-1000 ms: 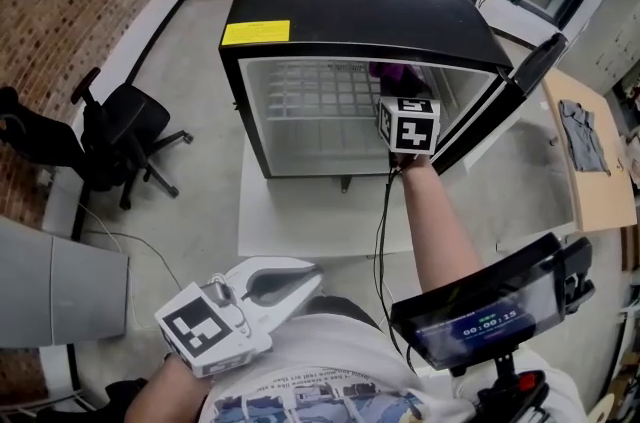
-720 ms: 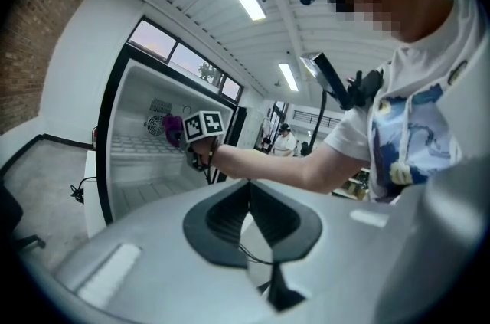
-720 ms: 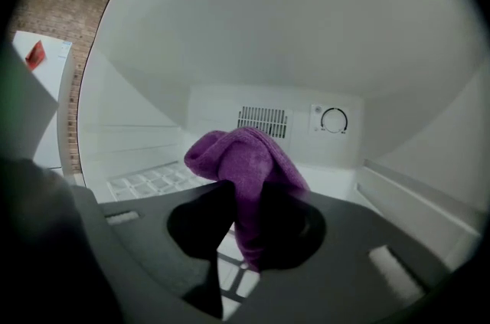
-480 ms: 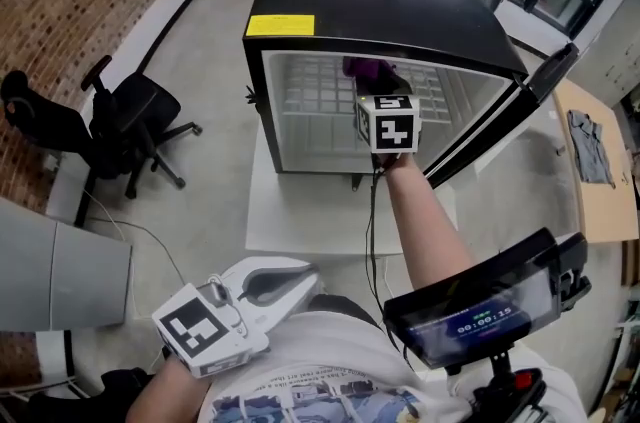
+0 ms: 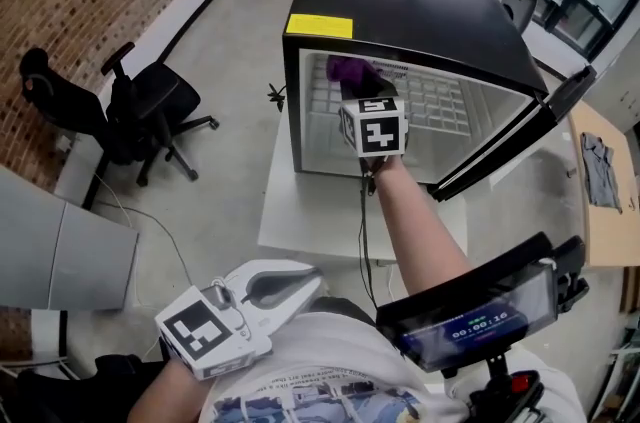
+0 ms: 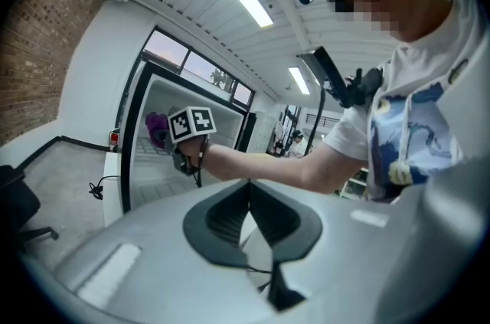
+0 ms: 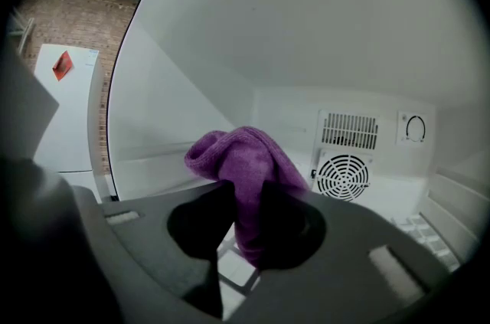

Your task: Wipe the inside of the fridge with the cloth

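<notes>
holding the purple cloth (image 7: 241,162) pinched in its jaws, the right gripper (image 7: 245,227) reaches into the open fridge (image 5: 420,1). from the head view the cloth (image 5: 347,68) sits high in the left rear of the cavity. contact with a wall: cannot tell from either view.

left gripper (image 5: 305,279): jaws together, nothing between them, hanging low by the person's waist, well apart from the fridge.

risks noted:
- grip is on a narrow fold only, and most of the cloth bunches above the jaws. judgement: a hard drag along the liner could pull the fold free and drop the cloth inside.
- bunched as it is, only a lobe would meet the wall, so coverage is likely patchy unless the pass is repeated.
- wire shelf (image 5: 440,101) lies just under the jaws. loose fabric may snag in the grid.
- fan grille (image 7: 343,175) and dial (image 7: 415,129) are on the back wall. a deep reach could knock the dial or push cloth at the grille.
- cable (image 5: 364,211) trails from the right gripper across the fridge's front edge and could catch there on a sideways sweep.
- door (image 5: 520,136) stands open beside the forearm with nothing holding it. it may swing in on the arm, since the left gripper is idle.
</notes>
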Motion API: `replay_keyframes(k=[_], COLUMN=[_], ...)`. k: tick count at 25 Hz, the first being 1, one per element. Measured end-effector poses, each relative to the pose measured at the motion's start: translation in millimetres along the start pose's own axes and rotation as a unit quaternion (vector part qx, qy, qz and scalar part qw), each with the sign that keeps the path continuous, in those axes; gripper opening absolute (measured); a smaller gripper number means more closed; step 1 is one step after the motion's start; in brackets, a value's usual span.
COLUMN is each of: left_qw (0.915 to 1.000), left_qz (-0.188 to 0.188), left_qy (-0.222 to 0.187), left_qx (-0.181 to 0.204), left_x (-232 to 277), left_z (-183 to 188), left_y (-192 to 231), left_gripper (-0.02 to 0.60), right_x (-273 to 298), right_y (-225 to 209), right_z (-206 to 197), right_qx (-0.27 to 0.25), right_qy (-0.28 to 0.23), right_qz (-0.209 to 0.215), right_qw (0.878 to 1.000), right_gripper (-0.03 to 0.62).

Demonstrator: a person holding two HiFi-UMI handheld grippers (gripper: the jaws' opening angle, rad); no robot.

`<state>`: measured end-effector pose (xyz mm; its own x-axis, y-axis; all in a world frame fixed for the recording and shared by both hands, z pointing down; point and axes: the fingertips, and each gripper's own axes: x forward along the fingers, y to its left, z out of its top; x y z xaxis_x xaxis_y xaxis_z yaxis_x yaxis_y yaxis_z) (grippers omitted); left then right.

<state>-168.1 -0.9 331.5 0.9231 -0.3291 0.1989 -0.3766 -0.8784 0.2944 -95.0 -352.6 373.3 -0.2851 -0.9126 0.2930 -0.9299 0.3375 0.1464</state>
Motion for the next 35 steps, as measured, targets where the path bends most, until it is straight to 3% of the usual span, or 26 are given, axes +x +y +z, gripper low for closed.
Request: replay_keyframes(k=[6,13,19,28,31,35], left_qw=[0.9998,0.9996,0.9999,0.9987,0.9967,0.9931], left_qz=[0.017,0.028,0.013,-0.05,-0.08,-0.114], left_qy=[-0.005,-0.007,-0.005,0.008,0.015,0.023], left_qx=[-0.003,-0.006,-0.003,0.005,0.007,0.016], left_x=[-6.2,-9.2,-1.6,25.4,37.3,51.5], left_z=[-1.1,-3.5,-5.6,-7.5,-7.7,-8.0], left_y=[0.0,-2.5,-10.8,-31.1,-37.3,-46.0], left_gripper=[0.006,0.006,0.006,0.006,0.006,0.006], right_x=[7.4,3.2,-20.7,-86.4,-109.5,-136.3], right_y=[25.4,42.0,32.5,-49.9,-90.9,-138.8], right_z=[7.4,18.2,27.6,24.8,15.9,0.1], right_qx=[0.02,0.093,0.106,0.104,0.1,0.059], right_qy=[-0.01,-0.03,-0.062,-0.097,-0.095,-0.08], right_qz=[0.032,0.078,0.095,0.009,-0.042,-0.118], right_qw=[0.999,0.992,0.988,0.99,0.99,0.988], right_gripper=[0.081,0.081,0.081,0.081,0.081,0.081])
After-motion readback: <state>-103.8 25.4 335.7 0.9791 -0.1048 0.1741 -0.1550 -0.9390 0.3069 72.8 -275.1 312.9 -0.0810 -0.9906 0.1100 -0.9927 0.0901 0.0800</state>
